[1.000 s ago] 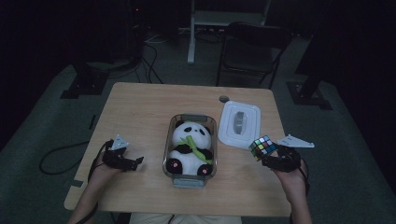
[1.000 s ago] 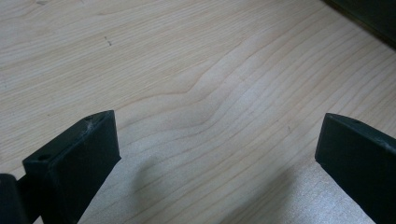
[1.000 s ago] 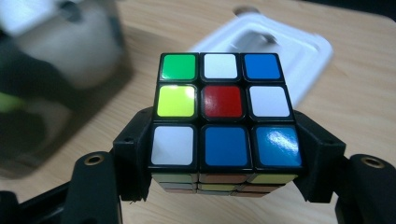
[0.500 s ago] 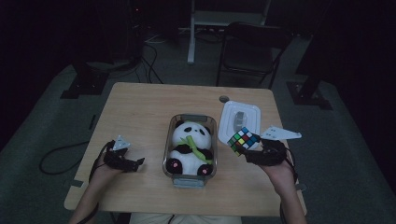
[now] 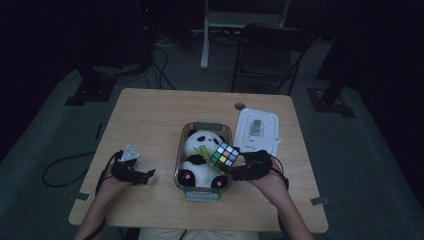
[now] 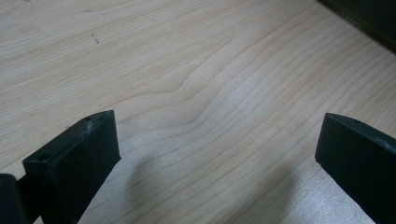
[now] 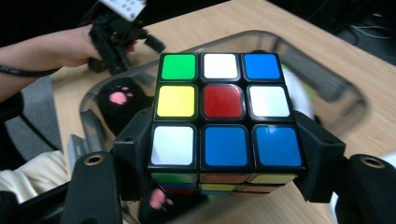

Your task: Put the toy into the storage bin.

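Left gripper: the left gripper [image 5: 134, 172] is held low over bare wood at the near left of the desk [image 5: 150, 120]; its jaws are seen spread wide, with nothing between them.

Right gripper: the right gripper [image 5: 239, 167] is closed on a Rubik's cube [image 7: 223, 109], which is clamped on two opposite sides and carried above the near right part of the container.

Rubik's cube: a scrambled face with a red centre is turned toward the right gripper's camera. It is judged rigid, light and smooth-sided, so a squeeze is tolerated. Its layers can twist, so flat, square contact on opposite faces, as held now, is judged the safest hold; a corner grip would likely slip.

Container: a clear rectangular container [image 5: 180, 150] stands at the desk's middle, with a clip seen at its near end.

Panda: a plush panda [image 5: 199, 152] lies inside and takes up most of the room. It is judged soft and compressible, so the cube could be pressed in beside or on top of it.

Lid: a white lid [image 5: 257, 131] lies flat to the container's right, further back, apart from it.

Beyond the desk: a folding chair [image 5: 270, 55] is seen on the dim floor.
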{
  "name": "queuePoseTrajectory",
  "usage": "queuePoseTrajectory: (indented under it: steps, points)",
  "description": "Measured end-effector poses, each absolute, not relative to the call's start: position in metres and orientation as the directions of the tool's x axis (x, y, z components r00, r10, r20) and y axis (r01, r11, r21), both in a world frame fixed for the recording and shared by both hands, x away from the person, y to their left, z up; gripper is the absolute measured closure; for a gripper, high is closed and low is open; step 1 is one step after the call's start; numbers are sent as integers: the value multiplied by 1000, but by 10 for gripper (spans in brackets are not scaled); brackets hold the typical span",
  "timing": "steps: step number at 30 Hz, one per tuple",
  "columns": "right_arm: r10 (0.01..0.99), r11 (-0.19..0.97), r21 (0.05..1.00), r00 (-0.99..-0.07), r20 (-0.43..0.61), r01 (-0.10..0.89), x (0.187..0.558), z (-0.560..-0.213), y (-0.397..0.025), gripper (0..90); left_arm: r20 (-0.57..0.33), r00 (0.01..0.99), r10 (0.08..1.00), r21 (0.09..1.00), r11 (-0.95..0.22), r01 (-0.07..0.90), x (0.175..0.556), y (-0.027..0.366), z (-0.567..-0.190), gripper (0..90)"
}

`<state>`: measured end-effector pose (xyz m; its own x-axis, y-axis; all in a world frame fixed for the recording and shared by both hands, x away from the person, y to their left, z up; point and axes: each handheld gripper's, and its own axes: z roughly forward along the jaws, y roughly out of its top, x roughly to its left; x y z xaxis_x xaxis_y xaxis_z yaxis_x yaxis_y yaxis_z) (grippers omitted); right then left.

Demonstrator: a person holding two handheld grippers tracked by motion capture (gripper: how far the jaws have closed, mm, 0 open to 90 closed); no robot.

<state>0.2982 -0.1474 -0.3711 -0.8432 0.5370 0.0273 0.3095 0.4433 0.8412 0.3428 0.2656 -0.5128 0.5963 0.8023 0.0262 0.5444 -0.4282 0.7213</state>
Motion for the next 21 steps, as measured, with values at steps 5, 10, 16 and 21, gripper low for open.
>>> queuePoseTrajectory:
  steps: [5,10,16,21]
  points:
    - [477,484,825,-878,32,293,299,-375,-127,338,24,595,803,726,-423,543,343,266,-512,4]
    - [436,531,795,-899,37,291,304,-381,-110,338,28,598,801,723,-429,541,342,265,-511,5]
    - [398,575,767,-916,42,285,306,-386,-100,338,20,592,806,720,-422,550,341,264,-506,4]
    - [391,579,759,-919,61,297,306,-388,-101,338,20,582,813,718,-417,558,336,257,-488,5]
